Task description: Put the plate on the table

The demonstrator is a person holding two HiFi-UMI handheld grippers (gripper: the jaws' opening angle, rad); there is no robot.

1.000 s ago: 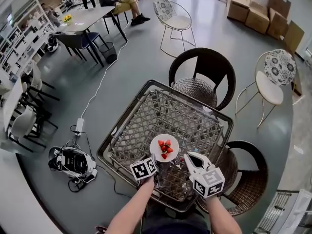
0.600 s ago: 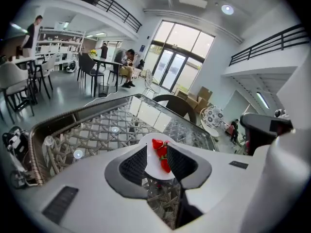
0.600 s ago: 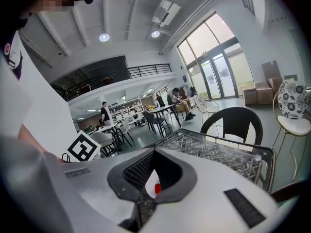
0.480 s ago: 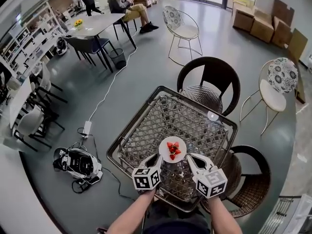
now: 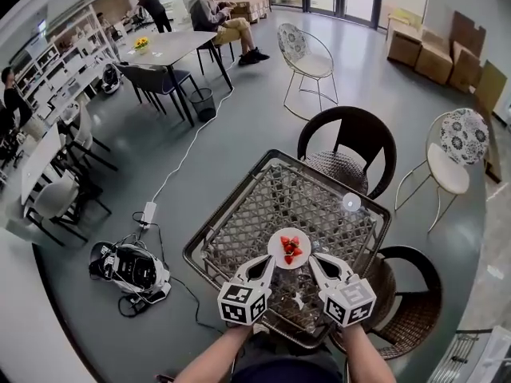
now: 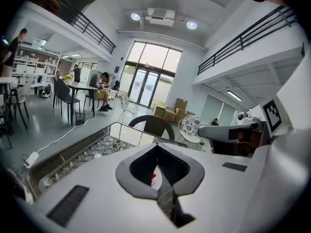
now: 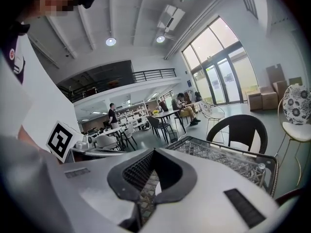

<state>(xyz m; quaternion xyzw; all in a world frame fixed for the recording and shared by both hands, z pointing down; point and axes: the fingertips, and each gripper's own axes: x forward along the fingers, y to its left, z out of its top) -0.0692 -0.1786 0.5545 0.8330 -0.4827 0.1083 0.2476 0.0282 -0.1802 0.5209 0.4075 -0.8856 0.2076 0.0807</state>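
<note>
While both forearms reach in from the 6 o'clock edge of the head view, the left gripper [image 5: 269, 260] points toward 1 o'clock and the right gripper [image 5: 314, 258] toward 11 o'clock, so the two tips converge. Both grippers are angled slightly downward over the near part of the table [image 5: 255, 202].

Left gripper: its jaws have just been closing and now meet at the tip, with nothing between them. Right gripper: its own view shows the jaws together at the tip and likewise empty. Each gripper has a smooth white shell, ribbed dark-grey pads and a white cube with black square markers at the rear.

The plate [image 5: 289, 248] is small, round and white. It rests flat on the table at 12 o'clock from the two tips, just beyond them and touching neither. It carries red strawberries [image 5: 291, 246].

The table is square, with a dark frame and a clear glass top over an open woven lattice. A black wicker chair [image 5: 347, 138] with a rounded back stands at the table's 12 o'clock side, and a second chair [image 5: 411, 290] at 4 o'clock.
</note>
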